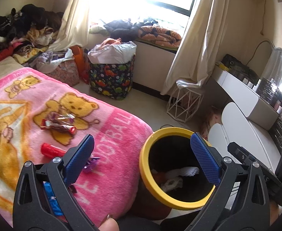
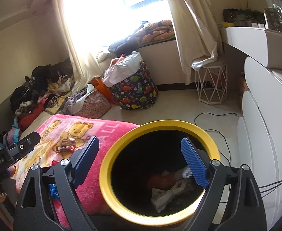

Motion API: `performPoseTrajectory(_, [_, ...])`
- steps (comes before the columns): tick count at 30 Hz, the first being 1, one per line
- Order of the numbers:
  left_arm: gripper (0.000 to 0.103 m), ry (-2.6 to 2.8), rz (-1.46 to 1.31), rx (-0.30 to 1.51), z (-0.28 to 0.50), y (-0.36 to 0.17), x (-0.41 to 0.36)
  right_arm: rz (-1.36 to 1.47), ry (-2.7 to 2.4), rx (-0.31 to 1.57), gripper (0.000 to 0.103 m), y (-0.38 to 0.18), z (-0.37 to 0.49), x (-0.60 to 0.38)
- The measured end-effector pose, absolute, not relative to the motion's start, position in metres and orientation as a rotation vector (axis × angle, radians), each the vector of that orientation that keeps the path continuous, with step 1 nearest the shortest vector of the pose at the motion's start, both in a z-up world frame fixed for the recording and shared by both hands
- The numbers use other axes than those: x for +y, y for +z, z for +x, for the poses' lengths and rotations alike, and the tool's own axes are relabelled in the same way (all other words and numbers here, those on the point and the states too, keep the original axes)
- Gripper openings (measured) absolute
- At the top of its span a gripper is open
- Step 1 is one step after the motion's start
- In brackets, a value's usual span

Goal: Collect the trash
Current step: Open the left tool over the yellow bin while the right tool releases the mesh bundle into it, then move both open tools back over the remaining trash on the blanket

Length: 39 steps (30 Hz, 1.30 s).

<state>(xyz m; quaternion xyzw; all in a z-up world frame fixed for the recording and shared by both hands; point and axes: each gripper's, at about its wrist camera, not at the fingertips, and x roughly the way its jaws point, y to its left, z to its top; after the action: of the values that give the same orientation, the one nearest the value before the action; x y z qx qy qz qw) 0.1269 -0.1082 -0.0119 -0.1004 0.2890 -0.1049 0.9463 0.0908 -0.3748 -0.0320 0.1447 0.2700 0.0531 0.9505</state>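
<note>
Yellow-rimmed round black trash bin stands on the floor against the pink bear-print fleece blanket on the bed; crumpled white paper lies inside the bin. Left tool: spread, empty, above the bin's near rim. Right tool: spread, empty, over the bin mouth. Beside the bin, on the blanket: clear-and-red crinkled candy wrappers, red plastic tube, purple foil scrap.
</note>
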Motion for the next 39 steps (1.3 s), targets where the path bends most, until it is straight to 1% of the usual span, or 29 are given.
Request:
performPoseTrajectory(13, [0.092,-0.147,-0.229,0.552,0.118,-0.008,-0.072,0.218,0.202,0.560,0.084,-0.027,0.094,-0.326])
performPoseTrajectory(23, [0.092,-0.068,-0.274,0.531,0.116,-0.005,-0.029,0.162,0.279,0.588,0.084,-0.026,0.099,-0.286])
performPoseTrajectory(39, [0.092,0.050,-0.315,0.553,0.108,-0.017,0.040,0.098,0.398,0.657,0.084,-0.037,0.120,-0.225])
